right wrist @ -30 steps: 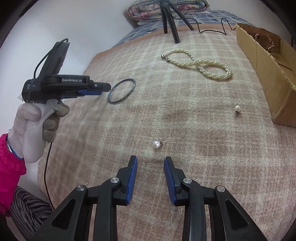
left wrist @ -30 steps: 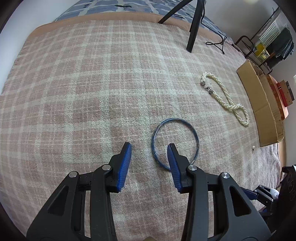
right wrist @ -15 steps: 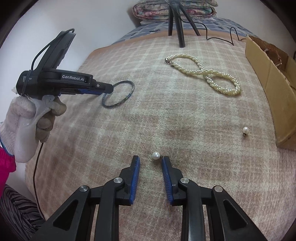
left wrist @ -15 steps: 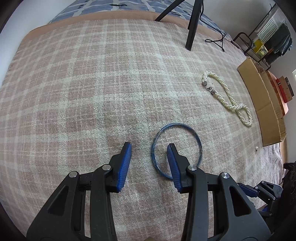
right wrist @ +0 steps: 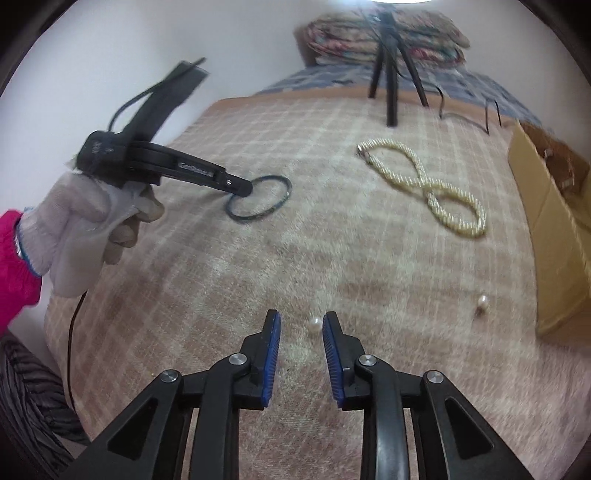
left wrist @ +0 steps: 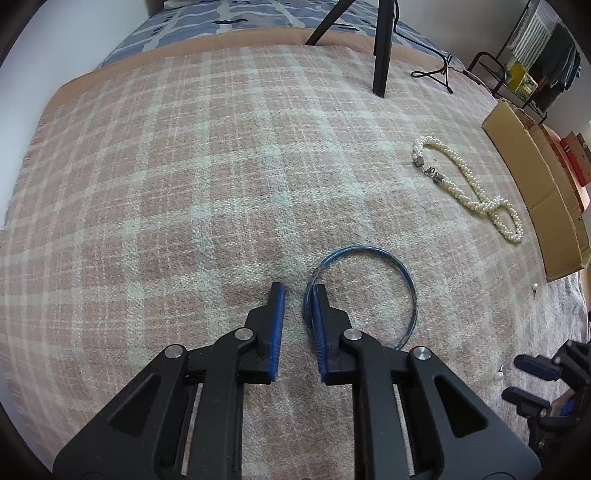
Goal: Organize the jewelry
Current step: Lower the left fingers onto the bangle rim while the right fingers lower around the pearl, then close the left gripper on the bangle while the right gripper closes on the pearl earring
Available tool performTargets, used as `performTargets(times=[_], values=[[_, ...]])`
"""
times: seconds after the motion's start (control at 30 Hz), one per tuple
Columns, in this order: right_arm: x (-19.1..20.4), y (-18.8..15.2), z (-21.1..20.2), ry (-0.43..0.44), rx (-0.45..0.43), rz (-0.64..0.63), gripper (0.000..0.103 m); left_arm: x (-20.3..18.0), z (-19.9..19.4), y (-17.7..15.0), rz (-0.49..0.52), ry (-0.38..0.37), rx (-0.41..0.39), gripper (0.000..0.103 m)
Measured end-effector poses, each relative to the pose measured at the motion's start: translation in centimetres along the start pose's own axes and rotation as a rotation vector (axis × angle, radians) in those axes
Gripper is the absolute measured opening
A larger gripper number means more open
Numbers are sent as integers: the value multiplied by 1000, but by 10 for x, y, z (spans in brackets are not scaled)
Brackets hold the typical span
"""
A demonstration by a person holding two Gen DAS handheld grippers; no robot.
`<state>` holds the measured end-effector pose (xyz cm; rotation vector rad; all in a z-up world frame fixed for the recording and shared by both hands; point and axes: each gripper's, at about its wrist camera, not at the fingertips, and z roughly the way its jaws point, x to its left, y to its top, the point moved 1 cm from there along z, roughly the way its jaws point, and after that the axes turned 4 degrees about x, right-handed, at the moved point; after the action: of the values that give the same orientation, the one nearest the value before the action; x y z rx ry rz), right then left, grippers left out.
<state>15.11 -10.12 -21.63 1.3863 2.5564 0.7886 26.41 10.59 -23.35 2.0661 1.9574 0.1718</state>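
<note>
Straddling the blue bangle (left wrist: 364, 291) rim mid-bed, my left hand-held gripper (left wrist: 298, 291) is spread narrowly; right hand-held gripper (right wrist: 301, 320) spread around the pearl earring (right wrist: 315, 323) near the bed's edge. I pinch squarely, low.

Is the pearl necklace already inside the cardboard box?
No, the pearl necklace lies in a figure-eight on the plaid blanket, apart from the cardboard box.

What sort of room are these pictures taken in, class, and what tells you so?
Most likely a bedroom. The jewelry lies on a plaid blanket spread over what looks like a bed, folded quilts are stacked at its far end, and clothes hang on a rack nearby.
</note>
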Motion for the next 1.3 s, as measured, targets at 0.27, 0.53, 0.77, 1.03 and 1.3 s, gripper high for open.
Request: performTargets(times=[0.27, 0.53, 0.77, 1.03, 1.3], values=[[3, 3, 11, 17, 18, -151, 27, -2, 0, 1, 12, 10, -6, 12], [-3, -5, 18, 61, 69, -156, 27, -2, 0, 1, 15, 15, -8, 12], [-1, -10, 16, 70, 88, -171, 26, -2, 1, 1, 21, 17, -10, 10], [2, -17, 9, 7, 69, -183, 25, -3, 2, 3, 27, 21, -11, 9], [-10, -29, -8, -41, 40, -39, 28, -4, 1, 2, 28, 22, -11, 8]])
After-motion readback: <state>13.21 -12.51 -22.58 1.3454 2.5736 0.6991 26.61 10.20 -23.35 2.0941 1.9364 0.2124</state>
